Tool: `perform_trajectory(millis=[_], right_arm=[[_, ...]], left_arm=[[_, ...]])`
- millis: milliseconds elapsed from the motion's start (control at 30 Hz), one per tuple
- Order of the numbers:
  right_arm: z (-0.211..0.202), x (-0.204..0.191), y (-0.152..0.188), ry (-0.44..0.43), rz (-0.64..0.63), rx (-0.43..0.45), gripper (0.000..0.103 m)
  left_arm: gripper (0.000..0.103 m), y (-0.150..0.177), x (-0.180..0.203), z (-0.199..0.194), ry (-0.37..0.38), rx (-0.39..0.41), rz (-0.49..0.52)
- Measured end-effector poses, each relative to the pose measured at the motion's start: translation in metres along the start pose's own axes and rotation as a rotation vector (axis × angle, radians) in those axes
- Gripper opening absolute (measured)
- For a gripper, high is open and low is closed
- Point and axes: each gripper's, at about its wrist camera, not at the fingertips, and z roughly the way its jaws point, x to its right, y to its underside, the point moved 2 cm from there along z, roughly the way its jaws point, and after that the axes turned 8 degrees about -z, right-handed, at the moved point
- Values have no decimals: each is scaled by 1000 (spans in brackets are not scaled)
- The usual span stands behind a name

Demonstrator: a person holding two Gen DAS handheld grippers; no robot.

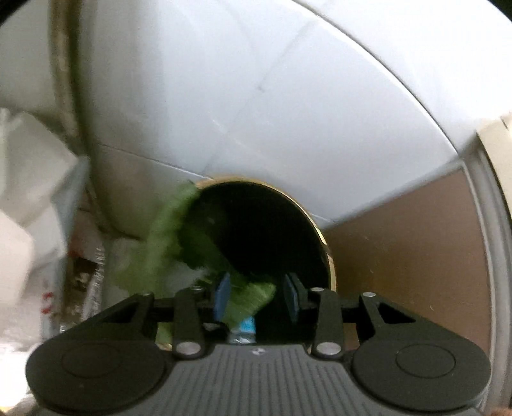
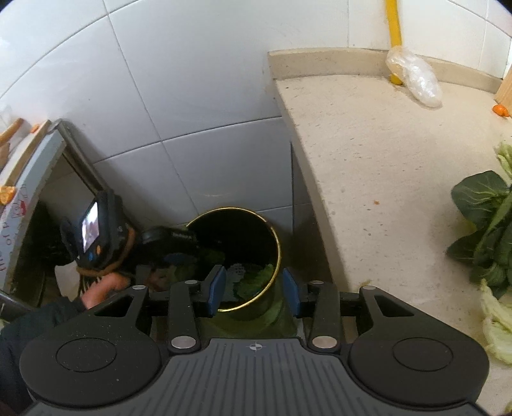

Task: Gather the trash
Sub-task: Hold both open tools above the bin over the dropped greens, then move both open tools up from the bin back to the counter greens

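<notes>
A round black trash bin [image 2: 238,256] with a thin gold rim sits on the floor in the corner between the glossy white tiled wall [image 2: 179,96] and the side of the counter [image 2: 384,179]. Limp green leaves and a pale scrap lie inside it.

The left gripper [image 1: 256,294] hangs over the bin's mouth; a ragged, blurred green lettuce leaf [image 1: 249,297] lies between its blue-padded fingers [image 1: 222,296], which stand fairly narrow; I cannot tell whether they press it. More leaf drapes over the bin's rim at 9 o'clock.

The right gripper [image 2: 252,289] points down at the same bin with its 2 fingers moderately apart and nothing between them.

The counter top is a speckled, matte beige stone with a raised back edge. On it lie dark leafy greens [image 2: 483,224] at 3 o'clock, pale lettuce pieces [image 2: 499,326] at 4 o'clock, a crumpled clear plastic bag [image 2: 414,76] against a yellow pipe [image 2: 393,28] at 1 o'clock, and an orange scrap [image 2: 500,109].
</notes>
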Motion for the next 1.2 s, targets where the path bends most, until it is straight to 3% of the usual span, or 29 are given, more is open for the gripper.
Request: perform_trajectory(millis=[133, 267, 333, 500, 567, 667, 900, 1033, 1200], right_arm=[[-4, 6, 0, 3, 14, 9, 50], [-11, 11, 0, 6, 39, 14, 50], [-20, 15, -1, 16, 49, 34, 53], [-41, 24, -2, 55, 67, 85, 55], [-48, 29, 1, 70, 75, 94, 55], [-64, 37, 5, 88, 99, 112, 56], [-117, 63, 20, 206, 179, 217, 61], [-145, 87, 31, 319, 202, 259, 70], [-160, 127, 49, 431, 279, 248, 70]], left_arm=[[30, 1, -13, 5, -120, -27, -24], [34, 10, 16, -6, -191, -5, 174], [41, 5, 22, -11, -197, 10, 214], [42, -7, 2, -6, -233, -18, 75], [42, -3, 15, -14, -190, -2, 114], [42, 7, 62, -38, -118, 41, 267], [44, 34, 167, -114, 134, 91, 518], [47, 68, 216, -145, 237, 90, 707], [60, 116, 263, -169, 412, 30, 890]])
